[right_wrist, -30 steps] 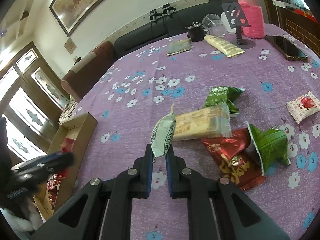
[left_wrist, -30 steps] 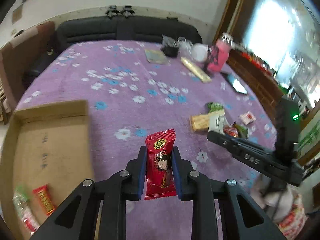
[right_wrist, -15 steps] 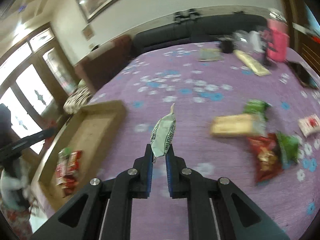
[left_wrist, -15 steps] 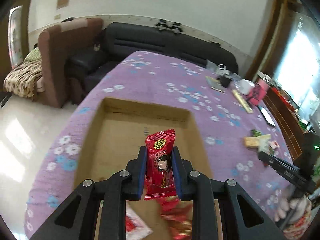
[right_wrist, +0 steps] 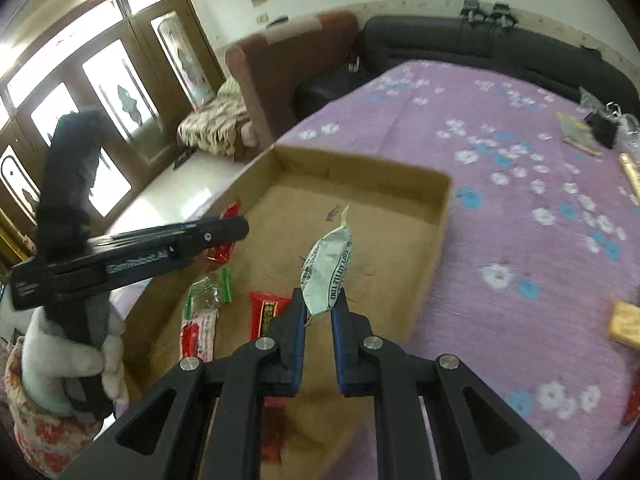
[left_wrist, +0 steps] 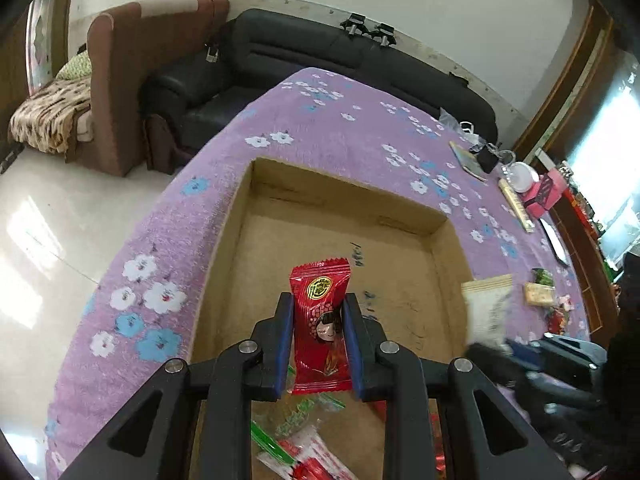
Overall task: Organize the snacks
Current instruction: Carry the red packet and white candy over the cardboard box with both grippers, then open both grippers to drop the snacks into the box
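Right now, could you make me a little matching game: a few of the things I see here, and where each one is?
Things:
1. red packet
2. white packet
3. cardboard box
4. red and white wrapper

Places:
A. on the purple flowered cloth
B. lying on the floor of the box
C. between the jaws of the left gripper
D. between the jaws of the right gripper

Pairs: 1-C, 2-D, 3-A, 4-B

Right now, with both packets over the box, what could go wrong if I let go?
The two grippers are close: the left gripper reaches across the cardboard box near the white packet, so they might bump. The red packet hangs above snacks already in the box and may land on them.
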Action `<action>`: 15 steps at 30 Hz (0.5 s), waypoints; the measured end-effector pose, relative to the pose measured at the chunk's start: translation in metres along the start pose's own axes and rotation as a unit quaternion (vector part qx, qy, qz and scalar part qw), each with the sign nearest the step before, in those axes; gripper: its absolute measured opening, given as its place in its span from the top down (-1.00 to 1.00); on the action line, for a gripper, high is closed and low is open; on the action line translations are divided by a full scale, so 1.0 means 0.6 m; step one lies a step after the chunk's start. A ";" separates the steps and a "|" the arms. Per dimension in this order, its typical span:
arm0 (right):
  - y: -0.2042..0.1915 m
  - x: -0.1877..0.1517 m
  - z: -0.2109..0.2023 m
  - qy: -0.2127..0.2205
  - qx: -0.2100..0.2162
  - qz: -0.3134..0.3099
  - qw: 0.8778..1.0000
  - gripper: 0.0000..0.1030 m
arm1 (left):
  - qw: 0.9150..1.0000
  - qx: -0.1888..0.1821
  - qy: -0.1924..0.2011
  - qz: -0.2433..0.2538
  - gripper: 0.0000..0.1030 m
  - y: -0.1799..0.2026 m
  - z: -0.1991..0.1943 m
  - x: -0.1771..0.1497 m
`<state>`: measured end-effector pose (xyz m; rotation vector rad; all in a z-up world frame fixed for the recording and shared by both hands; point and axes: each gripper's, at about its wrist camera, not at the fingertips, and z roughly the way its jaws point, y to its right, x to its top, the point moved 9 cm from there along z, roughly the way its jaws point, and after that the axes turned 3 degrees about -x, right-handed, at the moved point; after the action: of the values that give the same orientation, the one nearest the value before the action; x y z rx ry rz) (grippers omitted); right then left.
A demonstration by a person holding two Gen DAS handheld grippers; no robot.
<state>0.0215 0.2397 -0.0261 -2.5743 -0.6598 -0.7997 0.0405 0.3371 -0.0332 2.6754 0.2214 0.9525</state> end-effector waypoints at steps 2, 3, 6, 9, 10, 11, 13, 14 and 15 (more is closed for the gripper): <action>-0.002 -0.001 0.019 -0.012 -0.002 0.001 1.000 0.77 | 1.000 -0.002 -0.005 -0.002 0.52 -0.002 0.004 -0.001; -0.003 -0.002 0.025 -0.015 -0.003 0.001 1.000 0.77 | 1.000 -0.005 -0.006 -0.003 0.52 -0.003 0.005 -0.002; -0.006 -0.006 0.036 -0.021 -0.005 -0.001 1.000 0.75 | 1.000 -0.007 -0.005 -0.010 0.46 -0.006 0.005 -0.001; -0.004 -0.006 0.035 -0.017 -0.005 0.005 1.000 0.73 | 1.000 -0.012 0.005 -0.024 0.14 -0.008 -0.005 0.001; -0.004 -0.007 0.030 -0.015 -0.003 0.006 1.000 0.71 | 0.999 -0.012 0.011 -0.028 0.14 -0.009 -0.011 0.002; -0.003 -0.007 0.024 -0.010 -0.003 0.005 1.000 0.70 | 0.999 -0.013 0.018 -0.031 0.14 -0.007 -0.020 0.002; -0.001 -0.006 0.006 0.003 -0.005 0.003 1.000 0.58 | 0.999 -0.017 0.028 -0.033 0.13 -0.001 -0.035 0.004; 0.000 -0.006 -0.005 0.008 -0.005 0.005 1.000 0.55 | 0.999 -0.019 0.036 -0.033 0.12 0.005 -0.047 0.005; 0.002 -0.006 -0.016 0.015 -0.004 0.007 1.000 0.49 | 0.998 -0.021 0.043 -0.031 0.08 0.013 -0.057 0.006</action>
<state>0.0157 0.2330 -0.0212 -2.5674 -0.6295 -0.8357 0.0219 0.3379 -0.0036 2.5762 0.2974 1.0426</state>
